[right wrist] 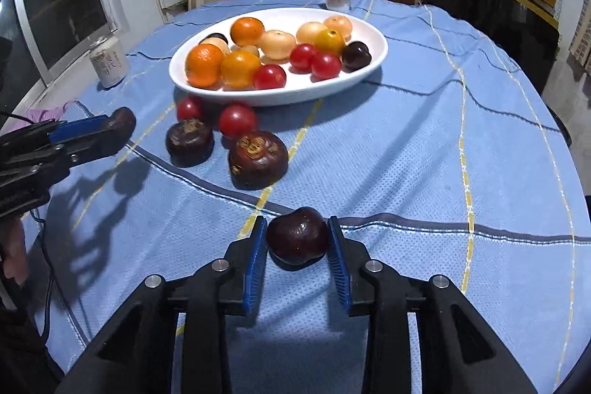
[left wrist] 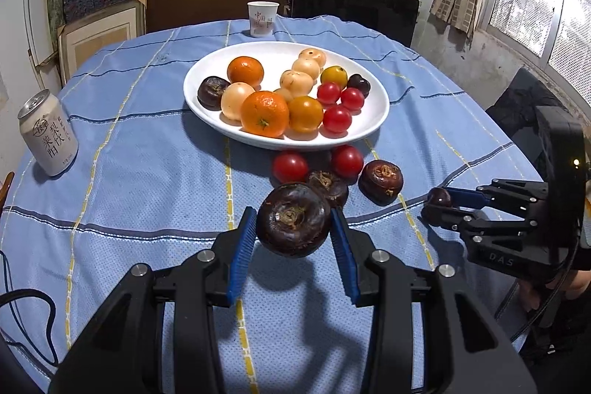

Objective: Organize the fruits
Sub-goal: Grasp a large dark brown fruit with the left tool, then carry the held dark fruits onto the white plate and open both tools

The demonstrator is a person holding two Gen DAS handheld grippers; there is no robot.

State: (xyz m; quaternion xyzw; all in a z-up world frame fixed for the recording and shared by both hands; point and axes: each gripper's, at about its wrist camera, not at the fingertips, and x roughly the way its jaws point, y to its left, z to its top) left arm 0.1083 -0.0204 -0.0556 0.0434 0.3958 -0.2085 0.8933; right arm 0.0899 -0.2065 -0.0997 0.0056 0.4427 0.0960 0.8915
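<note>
Fingers (left wrist: 248,242) tight on chestnut (left wrist: 293,218)

a: where do the fruits lie?
b: oranges, pale fruits and red tomatoes fill the white plate (left wrist: 373,120).
a: and off it?
b: two tomatoes (left wrist: 290,167) and two dark chestnuts (left wrist: 380,181) sit on the cloth just beside it.

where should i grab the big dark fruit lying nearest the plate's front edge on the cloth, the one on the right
Take the big dark fruit across its widest middle, coming down from above on the near side. It sits flat and squat, stem scar tilted up, so its rounded flanks give the jaws most to bear on. A red tomato crowds its far left side; the near and right sides are free.
</note>
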